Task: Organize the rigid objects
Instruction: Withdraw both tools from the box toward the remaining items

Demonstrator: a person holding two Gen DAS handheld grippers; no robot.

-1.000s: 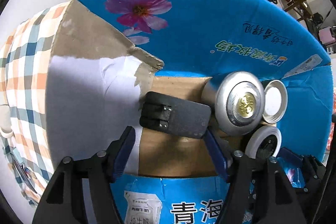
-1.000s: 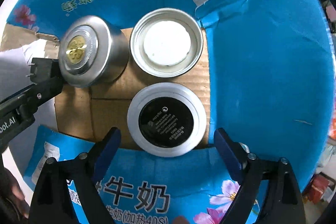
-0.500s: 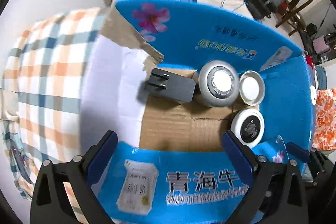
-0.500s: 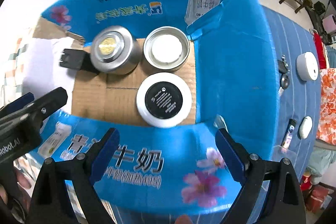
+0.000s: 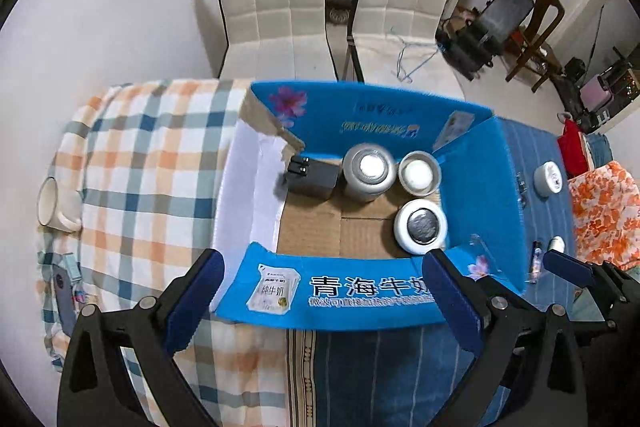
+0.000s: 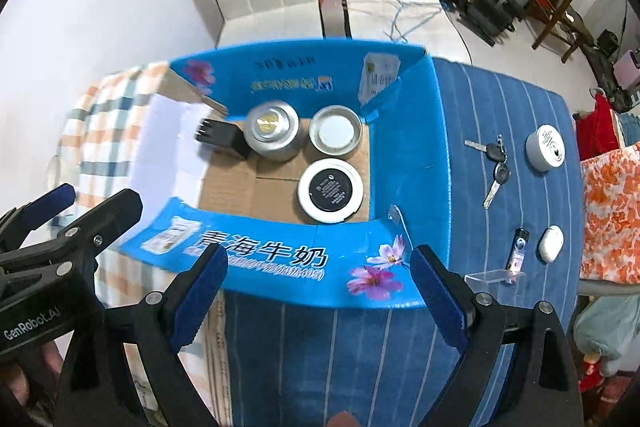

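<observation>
An open blue milk carton box (image 5: 360, 289) (image 6: 404, 163) stands on the table. Inside it lie a black plug adapter (image 5: 312, 175) (image 6: 222, 138), a tall silver tin (image 5: 369, 173) (image 6: 273, 134), a shallow silver tin with a white inside (image 5: 419, 173) (image 6: 335, 137), and a white jar with a black lid (image 5: 420, 225) (image 6: 330, 190). My left gripper (image 5: 324, 293) hangs open above the box's near wall, holding nothing. My right gripper (image 6: 318, 285) is open too, above the near wall. Right of the box lie keys (image 6: 495, 163), a white round tin (image 6: 545, 147) (image 5: 549, 179), a white pebble-shaped case (image 6: 550, 243) and a small dark tube (image 6: 518, 254).
A checked cloth (image 5: 140, 163) covers the table's left part and a blue striped cloth (image 6: 500, 115) the right. A white mug (image 5: 54, 203) lies at the far left. Two white chairs (image 5: 332, 3) stand behind the table. A clear plastic piece (image 6: 494, 277) lies near the tube.
Both grippers have pulled up and back out of the box, so the whole box and table now show. The plug adapter stays in the box where the left gripper was.
</observation>
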